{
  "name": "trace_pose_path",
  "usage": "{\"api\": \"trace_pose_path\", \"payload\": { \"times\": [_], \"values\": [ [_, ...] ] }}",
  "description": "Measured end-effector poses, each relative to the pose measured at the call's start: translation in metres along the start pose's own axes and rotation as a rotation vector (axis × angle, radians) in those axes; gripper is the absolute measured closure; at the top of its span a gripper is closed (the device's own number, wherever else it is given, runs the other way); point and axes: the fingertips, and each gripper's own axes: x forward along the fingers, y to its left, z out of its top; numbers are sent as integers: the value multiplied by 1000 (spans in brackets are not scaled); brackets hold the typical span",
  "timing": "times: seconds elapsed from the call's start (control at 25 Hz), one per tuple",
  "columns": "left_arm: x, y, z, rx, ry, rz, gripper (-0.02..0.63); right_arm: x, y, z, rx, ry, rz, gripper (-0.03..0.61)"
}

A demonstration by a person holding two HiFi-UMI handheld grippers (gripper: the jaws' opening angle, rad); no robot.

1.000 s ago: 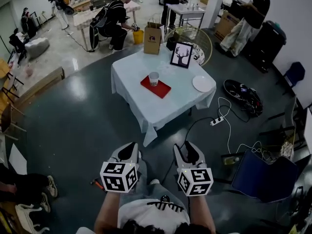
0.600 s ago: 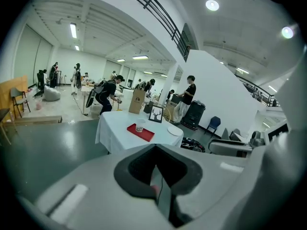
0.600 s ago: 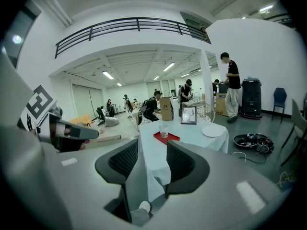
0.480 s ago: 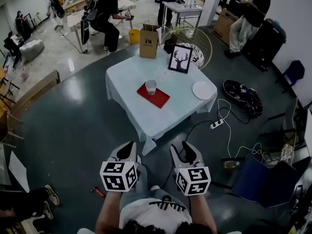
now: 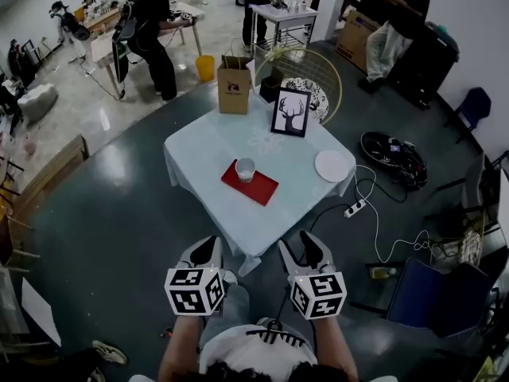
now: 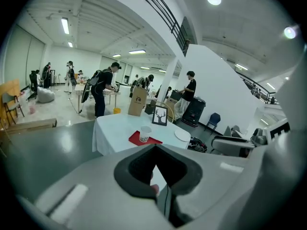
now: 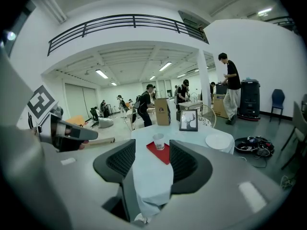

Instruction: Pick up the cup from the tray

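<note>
Bright overhead lighting (fisheye-warped edges)

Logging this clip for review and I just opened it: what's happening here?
A person holds the left gripper and the right gripper out in front, both short of the near edge of a white-clothed table. A paper cup stands upright on a red tray on that table, untouched. The left gripper's jaws are together. The right gripper's jaws are apart, have just been opening, and have nothing between them. The pickup has not begun.
</note>
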Motion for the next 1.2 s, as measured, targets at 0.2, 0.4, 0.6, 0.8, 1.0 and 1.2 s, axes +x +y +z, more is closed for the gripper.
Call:
{"api": "trace_pose_path", "payload": {
  "times": [0.2, 0.4, 0.6, 0.8, 1.0, 1.2],
  "values": [
    [26, 20, 30, 35, 14, -30, 614, 40, 1, 21, -2, -9, -22, 325],
    [47, 32, 56, 84, 19, -76, 614, 70, 11, 48, -15, -53, -19, 274],
    [64, 43, 73, 120, 27, -108, 614, 94, 17, 62, -21, -78, -36, 241],
    [76, 56, 80, 142, 35, -107, 614, 116, 13, 63, -54, -53, -61, 222],
    [92, 62, 81, 161, 58, -115, 614, 138, 14, 53, -38, -9, -51, 215],
    [112, 67, 88, 164, 46, -107, 614, 167, 10, 52, -45, 14, -27, 213]
  ]
}}
